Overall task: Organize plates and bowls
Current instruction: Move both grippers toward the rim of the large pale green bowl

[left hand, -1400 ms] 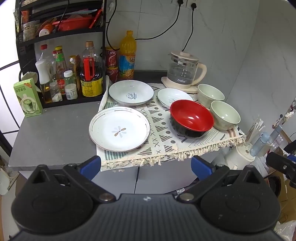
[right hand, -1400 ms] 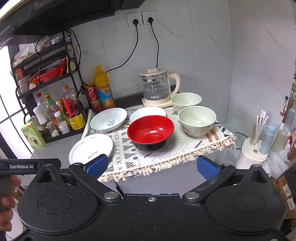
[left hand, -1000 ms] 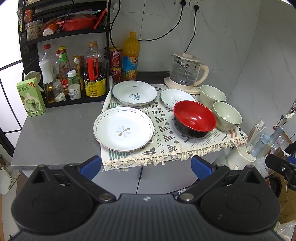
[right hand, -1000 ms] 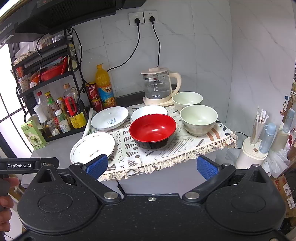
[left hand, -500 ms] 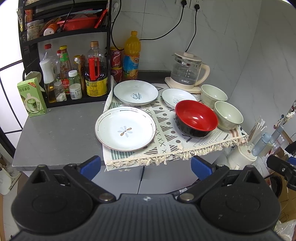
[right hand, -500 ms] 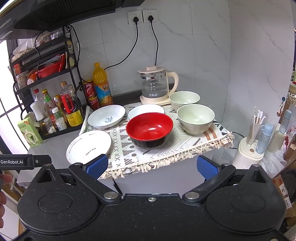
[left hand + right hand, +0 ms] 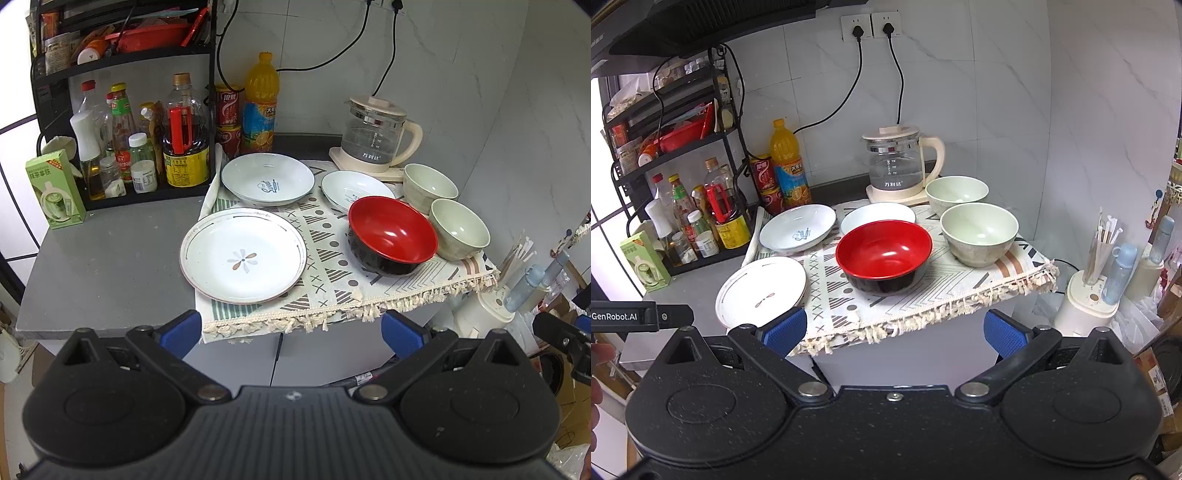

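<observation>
On a patterned cloth (image 7: 332, 280) lie a flat flower plate (image 7: 243, 254) at the front left, a deep white plate with blue print (image 7: 267, 178) behind it, and a small white dish (image 7: 356, 190). A red-and-black bowl (image 7: 392, 233) (image 7: 884, 251) sits at the centre right, with two pale green bowls (image 7: 459, 229) (image 7: 428, 184) beside it. My left gripper (image 7: 291, 330) is open, in front of the counter edge below the flower plate. My right gripper (image 7: 894, 328) is open too, short of the cloth's fringe before the red bowl. Neither touches anything.
A glass kettle (image 7: 899, 166) stands at the back. A black rack of sauce bottles (image 7: 147, 147), cans and an orange drink bottle (image 7: 260, 107) fills the back left. A green carton (image 7: 55, 190) stands on the grey counter (image 7: 110, 258). A white appliance with straws (image 7: 1087, 295) stands lower right.
Both grippers have drifted slightly closer to the counter; the dishes appear a little larger and shifted in view. Nothing was grasped or moved.
</observation>
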